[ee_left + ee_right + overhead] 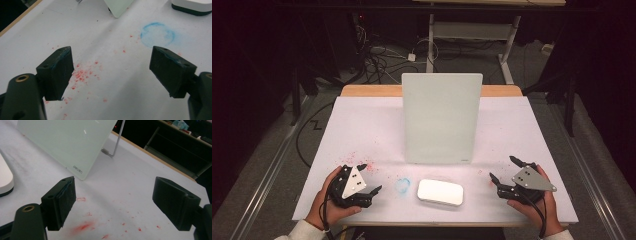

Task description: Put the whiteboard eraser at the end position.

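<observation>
A smooth rounded white eraser (440,192) lies on the stained worktop (362,125) (glass board (441,117) behind); both grippers (368,178) (502,170) rest with jaws wide apart, empty.

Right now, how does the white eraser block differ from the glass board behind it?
The white eraser block lies flat on the table cover; the glass board stands propped upright on a metal leg. The eraser block is small with rounded corners and a dark underside; the glass board is far larger, thin, pale green and glossy. The eraser block sits between the two grippers; the glass board stands farther back. Both are pale and untouched.
</observation>
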`<state>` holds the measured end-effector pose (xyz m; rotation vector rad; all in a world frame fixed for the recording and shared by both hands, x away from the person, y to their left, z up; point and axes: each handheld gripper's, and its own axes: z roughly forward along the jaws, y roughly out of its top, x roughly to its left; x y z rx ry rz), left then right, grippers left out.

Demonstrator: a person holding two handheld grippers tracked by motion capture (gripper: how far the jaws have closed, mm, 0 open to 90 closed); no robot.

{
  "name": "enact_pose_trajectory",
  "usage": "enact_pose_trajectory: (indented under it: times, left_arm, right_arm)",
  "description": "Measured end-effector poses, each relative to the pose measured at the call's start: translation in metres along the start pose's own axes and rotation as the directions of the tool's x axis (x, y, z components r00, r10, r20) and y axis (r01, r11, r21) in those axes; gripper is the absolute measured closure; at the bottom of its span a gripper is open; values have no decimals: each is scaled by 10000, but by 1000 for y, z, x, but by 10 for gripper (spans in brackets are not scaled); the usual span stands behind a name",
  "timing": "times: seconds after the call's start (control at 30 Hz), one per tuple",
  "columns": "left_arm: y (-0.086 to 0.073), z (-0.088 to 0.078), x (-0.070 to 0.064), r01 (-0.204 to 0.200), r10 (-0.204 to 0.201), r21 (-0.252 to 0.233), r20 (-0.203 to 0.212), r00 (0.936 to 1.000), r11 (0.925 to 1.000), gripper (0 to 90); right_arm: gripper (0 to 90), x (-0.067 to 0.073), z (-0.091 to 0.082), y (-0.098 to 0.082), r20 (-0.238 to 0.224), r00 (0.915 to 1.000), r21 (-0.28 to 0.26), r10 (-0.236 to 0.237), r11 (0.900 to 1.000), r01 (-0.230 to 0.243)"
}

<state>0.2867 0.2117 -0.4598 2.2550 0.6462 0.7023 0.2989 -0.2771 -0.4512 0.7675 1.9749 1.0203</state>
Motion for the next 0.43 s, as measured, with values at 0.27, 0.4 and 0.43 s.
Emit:
enact_pose_trajectory:
  times: [0.27, 0.4, 0.43]
  left_arm:
    - [0, 2, 1, 45, -45, 54, 34, 10000, 10000, 187]
    - [0, 3, 2, 95, -95, 44, 40, 9999, 9999, 187]
    - [0, 3, 3, 134, -134, 20, 62, 9999, 9999, 187]
  right_arm:
    - [198, -1, 0, 1, 4, 10000, 10, -30, 10000, 30]
    - [197, -1, 1, 2, -6, 10000, 2, 4, 10000, -4]
    - [197, -1, 1, 2, 10, 10000, 10, 29, 10000, -29]
